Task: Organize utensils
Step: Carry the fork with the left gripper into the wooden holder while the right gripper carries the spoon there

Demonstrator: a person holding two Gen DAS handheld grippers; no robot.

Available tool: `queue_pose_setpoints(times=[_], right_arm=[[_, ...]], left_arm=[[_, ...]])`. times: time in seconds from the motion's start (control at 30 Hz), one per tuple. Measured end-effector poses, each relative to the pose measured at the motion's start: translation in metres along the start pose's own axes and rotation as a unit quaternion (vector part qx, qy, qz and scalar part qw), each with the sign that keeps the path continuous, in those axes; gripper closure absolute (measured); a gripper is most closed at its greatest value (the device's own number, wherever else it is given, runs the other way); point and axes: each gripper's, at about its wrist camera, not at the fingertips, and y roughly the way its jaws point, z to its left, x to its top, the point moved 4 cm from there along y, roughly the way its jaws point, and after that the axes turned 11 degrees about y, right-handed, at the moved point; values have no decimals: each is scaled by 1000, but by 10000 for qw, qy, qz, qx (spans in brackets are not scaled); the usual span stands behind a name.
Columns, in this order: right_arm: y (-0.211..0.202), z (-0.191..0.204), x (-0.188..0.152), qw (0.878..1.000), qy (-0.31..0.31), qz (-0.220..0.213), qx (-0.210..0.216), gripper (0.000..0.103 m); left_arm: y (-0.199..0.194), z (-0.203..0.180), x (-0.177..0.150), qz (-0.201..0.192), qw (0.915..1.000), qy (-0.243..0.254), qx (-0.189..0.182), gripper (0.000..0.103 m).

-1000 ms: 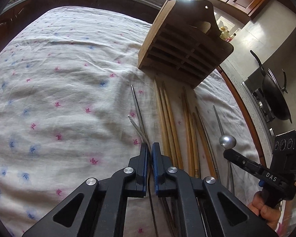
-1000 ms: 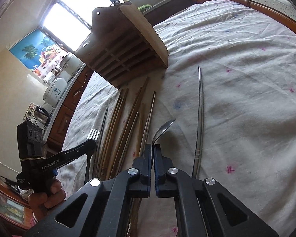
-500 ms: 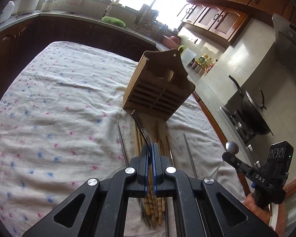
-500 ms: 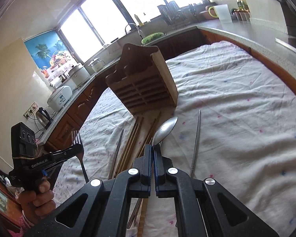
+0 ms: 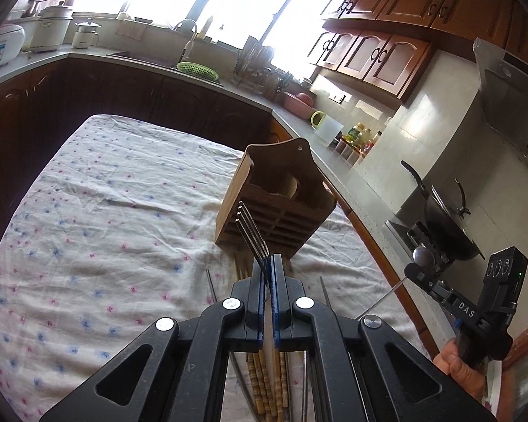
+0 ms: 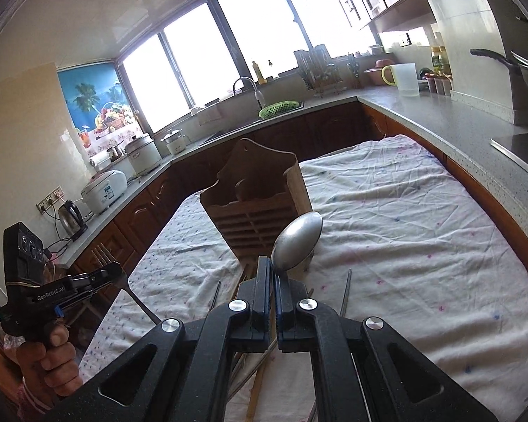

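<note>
My left gripper (image 5: 270, 260) is shut on a metal fork (image 5: 250, 232), whose tines rise up and forward in front of the wooden utensil holder (image 5: 281, 197). My right gripper (image 6: 274, 263) is shut on a metal spoon (image 6: 297, 241), bowl up, also before the slatted wooden holder (image 6: 260, 207). Each gripper shows in the other's view: the right gripper (image 5: 419, 270) with the spoon (image 5: 423, 256) at the right, the left gripper (image 6: 114, 270) with the fork (image 6: 106, 255) at the left. Wooden chopsticks (image 5: 264, 383) and metal chopsticks (image 6: 345, 290) lie on the cloth below.
The flowered white cloth (image 5: 98, 239) covers the table. A grey counter (image 6: 450, 119) runs along the right, with a pitcher (image 6: 406, 79) and a wok (image 5: 443, 218) on the stove. A sink with a green basket (image 5: 197, 68) lies beyond. A hand (image 6: 49, 362) holds the left gripper.
Both grippers have risen off the cloth, the left with the fork and the right with the spoon. The views tilted up, so the holder now sits lower and farther away.
</note>
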Motion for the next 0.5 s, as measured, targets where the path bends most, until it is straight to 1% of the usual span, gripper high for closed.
queue_pose_setpoints(times=[0.07, 0.23, 0.37, 0.5], right_arm=[[1, 3, 9, 10000, -50, -82, 1, 101], [7, 12, 41, 9989, -251, -394, -36, 101], [15, 23, 78, 9969, -375, -698, -19, 101], [30, 36, 113, 9941, -556, -934, -44, 101]], left_arm=[[4, -2, 11, -62, 10000, 23, 4, 102], [15, -6, 51, -293, 9993, 242, 4, 102], [30, -10, 90, -524, 9976, 445, -1, 102], [58, -6, 122, -668, 9963, 539, -21, 102]])
